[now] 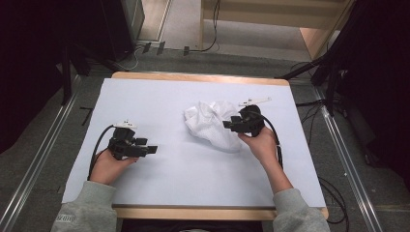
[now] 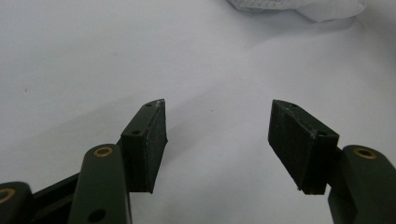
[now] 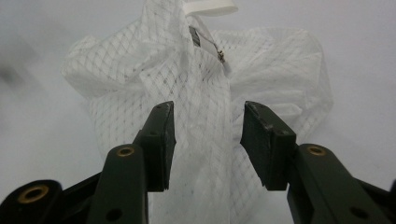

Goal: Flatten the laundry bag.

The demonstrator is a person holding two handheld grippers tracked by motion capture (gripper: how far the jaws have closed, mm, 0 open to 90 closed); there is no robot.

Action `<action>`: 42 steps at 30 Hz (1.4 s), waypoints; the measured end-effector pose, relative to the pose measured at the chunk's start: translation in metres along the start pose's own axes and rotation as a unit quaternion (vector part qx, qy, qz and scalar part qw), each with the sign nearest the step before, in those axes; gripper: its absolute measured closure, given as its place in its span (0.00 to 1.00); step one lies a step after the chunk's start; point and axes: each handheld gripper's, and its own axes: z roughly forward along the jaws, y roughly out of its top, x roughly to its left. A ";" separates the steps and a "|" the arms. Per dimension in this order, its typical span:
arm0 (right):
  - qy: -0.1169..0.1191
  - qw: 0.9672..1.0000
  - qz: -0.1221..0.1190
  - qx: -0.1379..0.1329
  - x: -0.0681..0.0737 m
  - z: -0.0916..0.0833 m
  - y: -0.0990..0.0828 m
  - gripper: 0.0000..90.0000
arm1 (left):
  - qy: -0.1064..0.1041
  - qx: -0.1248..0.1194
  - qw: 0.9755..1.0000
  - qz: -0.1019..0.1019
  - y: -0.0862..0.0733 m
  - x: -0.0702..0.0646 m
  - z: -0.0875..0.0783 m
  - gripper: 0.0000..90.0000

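The wooden-edged worktop [image 1: 193,78], covered by a pale blue-white sheet, carries one item: a crumpled white mesh fabric bag [image 1: 209,123] with a small zip, lying right of centre, toward two o'clock from the sheet's middle. The right gripper [image 1: 226,124] stands at the bag's three o'clock side; in the right gripper view its fingers [image 3: 161,140] are partly apart with a raised ridge of the mesh [image 3: 205,135] between them, and the pads do not yet press on it. The left gripper [image 1: 153,150] rests low at eight o'clock from the bag, well apart from it, its fingers [image 2: 149,140] wide apart over bare sheet. Risk, as judged: the fingers may close on a single loose layer, so the mesh slides out or the bag drags across the sheet; the zip pull [image 3: 220,57] could also snag. Open room is ample to nine and six o'clock; the far and right edges lie nearer the bag.
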 end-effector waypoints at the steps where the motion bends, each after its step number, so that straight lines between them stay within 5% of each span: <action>1: 0.002 1.000 -0.001 0.001 0.001 0.002 0.002 0.63 | 0.000 -0.002 1.000 -0.002 -0.001 0.000 0.000 0.42; 17: 0.006 1.000 -0.001 0.003 0.004 0.027 0.022 0.70 | 0.007 -0.004 1.000 -0.009 -0.007 0.003 -0.007 0.42; 25: 0.016 0.999 -0.013 0.026 0.008 0.036 0.021 0.99 | 0.008 -0.006 1.000 -0.012 -0.009 0.003 -0.009 0.42; 42: 0.062 0.996 -0.059 0.000 0.046 0.001 0.010 0.99 | 0.007 -0.014 1.000 -0.018 -0.007 0.006 -0.012 0.42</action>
